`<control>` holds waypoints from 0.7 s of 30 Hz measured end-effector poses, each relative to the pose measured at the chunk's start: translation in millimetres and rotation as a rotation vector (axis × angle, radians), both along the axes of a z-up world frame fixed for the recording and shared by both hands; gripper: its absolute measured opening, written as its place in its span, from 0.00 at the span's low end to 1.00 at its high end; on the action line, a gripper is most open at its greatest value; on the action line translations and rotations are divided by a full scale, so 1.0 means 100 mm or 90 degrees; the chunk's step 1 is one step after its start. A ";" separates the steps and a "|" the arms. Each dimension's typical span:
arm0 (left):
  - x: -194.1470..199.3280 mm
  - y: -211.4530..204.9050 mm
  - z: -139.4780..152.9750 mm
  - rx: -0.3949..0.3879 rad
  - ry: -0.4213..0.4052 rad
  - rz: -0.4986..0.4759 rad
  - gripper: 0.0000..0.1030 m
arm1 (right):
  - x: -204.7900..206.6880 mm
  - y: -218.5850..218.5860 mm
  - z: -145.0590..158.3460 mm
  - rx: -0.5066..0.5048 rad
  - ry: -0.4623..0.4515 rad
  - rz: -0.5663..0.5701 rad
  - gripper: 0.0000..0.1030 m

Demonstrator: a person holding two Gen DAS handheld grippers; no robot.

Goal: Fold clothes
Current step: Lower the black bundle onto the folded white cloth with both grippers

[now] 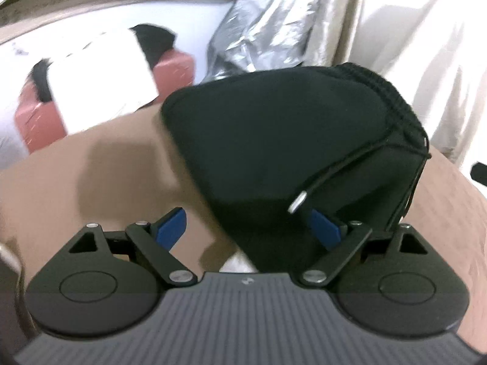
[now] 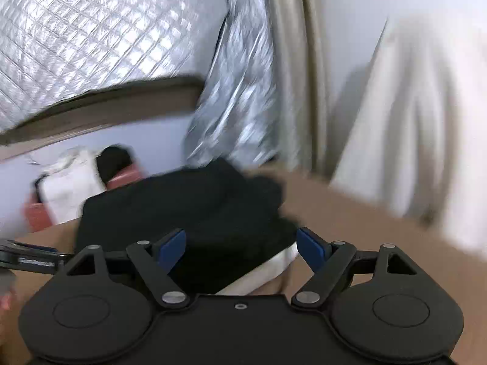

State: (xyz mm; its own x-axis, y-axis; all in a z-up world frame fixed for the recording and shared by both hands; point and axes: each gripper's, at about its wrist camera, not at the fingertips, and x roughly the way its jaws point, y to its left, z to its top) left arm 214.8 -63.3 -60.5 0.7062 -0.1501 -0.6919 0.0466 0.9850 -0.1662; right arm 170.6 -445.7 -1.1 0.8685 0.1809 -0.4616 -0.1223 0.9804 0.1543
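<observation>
A black folded garment (image 1: 274, 140) with a ribbed waistband (image 1: 392, 103) and a drawstring with a metal tip (image 1: 298, 201) lies on the brown table (image 1: 91, 170). My left gripper (image 1: 246, 228) is open, blue pads wide apart. The garment's near edge lies between them, reaching the right pad (image 1: 324, 226). In the right wrist view, which is blurred, the same black garment (image 2: 188, 210) lies in front of my right gripper (image 2: 242, 249), also open with the cloth between its pads. A white cloth (image 2: 268, 270) peeks from under the garment's near edge.
Behind the table stand pink boxes (image 1: 39, 121) with white and black clothes on them. A silver foil sheet (image 1: 261, 30) hangs at the back and a white drape (image 1: 432, 60) at the right. Part of the left gripper (image 2: 30, 261) shows at the left edge.
</observation>
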 end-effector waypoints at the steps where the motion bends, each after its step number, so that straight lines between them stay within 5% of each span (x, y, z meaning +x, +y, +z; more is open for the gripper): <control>1: -0.07 0.03 -0.01 -0.011 0.001 -0.002 0.87 | 0.08 -0.09 -0.08 0.036 0.012 -0.010 0.81; 7: -0.10 0.20 -0.11 -0.073 0.006 0.000 0.87 | 0.58 -0.80 -0.80 0.395 0.068 -0.121 0.82; 11: 0.07 0.29 -0.24 -0.129 0.025 0.000 0.87 | 0.74 -0.96 -1.20 0.513 0.045 -0.180 0.81; 17: 0.27 0.46 -0.40 -0.219 0.061 -0.002 0.87 | 0.95 -0.82 -1.40 0.486 0.006 -0.103 0.71; 21: 0.35 0.42 -0.33 -0.170 0.043 0.005 0.87 | 0.87 -0.69 -1.32 0.367 -0.010 -0.053 0.68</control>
